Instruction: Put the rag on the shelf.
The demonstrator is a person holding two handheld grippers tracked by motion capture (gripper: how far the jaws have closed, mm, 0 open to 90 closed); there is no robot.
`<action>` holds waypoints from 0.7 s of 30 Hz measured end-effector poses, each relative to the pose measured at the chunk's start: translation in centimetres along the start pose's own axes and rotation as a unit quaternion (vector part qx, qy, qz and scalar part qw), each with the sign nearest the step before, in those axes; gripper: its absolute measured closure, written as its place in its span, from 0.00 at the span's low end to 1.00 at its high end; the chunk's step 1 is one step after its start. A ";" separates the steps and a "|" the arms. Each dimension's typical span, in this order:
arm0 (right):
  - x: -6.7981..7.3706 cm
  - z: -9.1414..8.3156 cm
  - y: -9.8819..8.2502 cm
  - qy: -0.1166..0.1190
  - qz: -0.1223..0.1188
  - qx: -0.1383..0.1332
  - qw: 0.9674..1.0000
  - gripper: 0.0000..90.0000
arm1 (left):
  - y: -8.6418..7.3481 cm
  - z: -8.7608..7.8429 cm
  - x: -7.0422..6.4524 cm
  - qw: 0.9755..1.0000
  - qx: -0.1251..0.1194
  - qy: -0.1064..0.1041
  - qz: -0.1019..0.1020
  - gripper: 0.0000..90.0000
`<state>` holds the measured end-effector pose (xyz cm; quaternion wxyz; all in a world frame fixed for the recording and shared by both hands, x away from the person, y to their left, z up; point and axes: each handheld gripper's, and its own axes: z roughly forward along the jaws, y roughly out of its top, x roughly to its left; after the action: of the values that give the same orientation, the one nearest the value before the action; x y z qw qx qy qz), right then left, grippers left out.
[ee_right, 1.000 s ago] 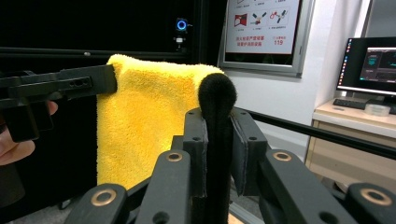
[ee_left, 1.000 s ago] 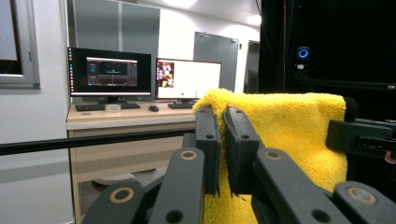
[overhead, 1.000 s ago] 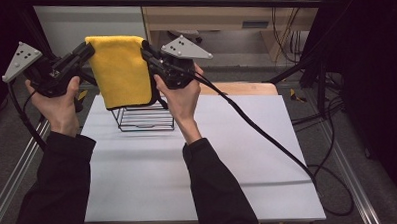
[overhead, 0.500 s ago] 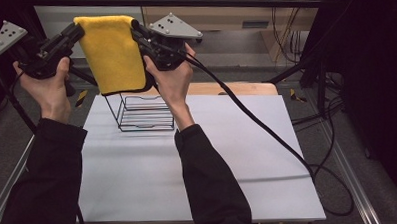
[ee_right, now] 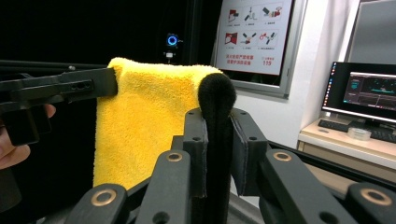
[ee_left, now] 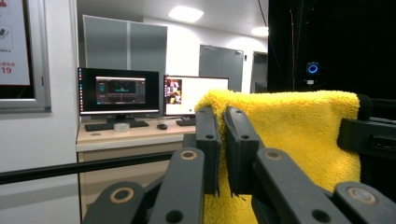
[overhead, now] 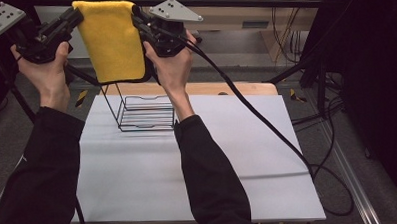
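so the big change over the last second: the yellow towel [overhead: 113,41] has gone up. a second back it was hanging low enough that its bottom hem covered the top of the black wire rack [overhead: 145,113], and now the hem sits above the rack's rim with the whole rack frame showing underneath. both hands rose together, so the towel stayed stretched flat between them and didn't sag or twist.

left gripper [overhead: 73,17] is clamped on the towel's top left corner. in the left gripper view its fingers [ee_left: 208,140] are pinched almost together with yellow pile [ee_left: 289,135] squeezed in the slot. right gripper [overhead: 137,19] has the other top corner, and in the right gripper view the fingers [ee_right: 196,140] are closed on the dark edge binding [ee_right: 216,98] of the cloth. neither grip has loosened at all, same tight pinch the whole way.

where it is now: towel hangs in the air, held by its two top corners, above and slightly behind the rack, which sits at the back of the white counter [overhead: 199,192]. nothing else is touching it.

my read is this looks like a lift to clear the rack, either just pulled off it or getting lined up to drape over the top bar. can't say which from here. either way the towel is free of the wire now, so it shouldn't snag, and the next move needs both hands to stay level so it doesn't bunch.
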<state>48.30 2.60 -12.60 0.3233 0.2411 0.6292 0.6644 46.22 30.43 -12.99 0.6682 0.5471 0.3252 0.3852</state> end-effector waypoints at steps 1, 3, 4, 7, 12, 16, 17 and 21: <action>0.0 0.0 0.0 0.000 0.000 0.000 1.000 0.87 | 0.2 0.1 0.0 1.000 -0.002 0.000 0.000 0.94; -0.3 0.2 0.4 0.001 0.003 -0.006 1.000 0.87 | 0.4 0.2 0.1 1.000 -0.008 -0.001 -0.004 0.94; -0.3 0.3 0.5 0.002 0.004 -0.008 1.000 0.87 | 0.5 0.3 0.1 1.000 -0.009 0.001 -0.003 0.94; -0.3 0.6 0.8 -0.001 -0.006 -0.008 1.000 0.87 | 0.9 0.6 0.2 1.000 -0.006 0.005 0.002 0.94; -0.7 1.2 1.0 -0.006 -0.004 -0.009 1.000 0.87 | 1.2 1.3 0.4 1.000 -0.007 0.011 0.011 0.94; -1.2 1.8 0.9 -0.010 -0.003 -0.007 1.000 0.87 | 1.1 2.0 0.9 1.000 -0.010 0.010 0.008 0.94; -1.3 2.0 0.8 -0.011 -0.005 -0.006 1.000 0.87 | 0.9 2.2 0.9 1.000 -0.009 0.013 0.009 0.94; -1.7 2.7 0.4 -0.017 -0.007 0.003 1.000 0.87 | 0.5 3.0 1.4 1.000 0.004 0.022 0.015 0.94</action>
<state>51.35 3.25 -11.79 0.3380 0.2491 0.6271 0.6561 49.41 30.22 -11.96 0.6533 0.5457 0.3331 0.4055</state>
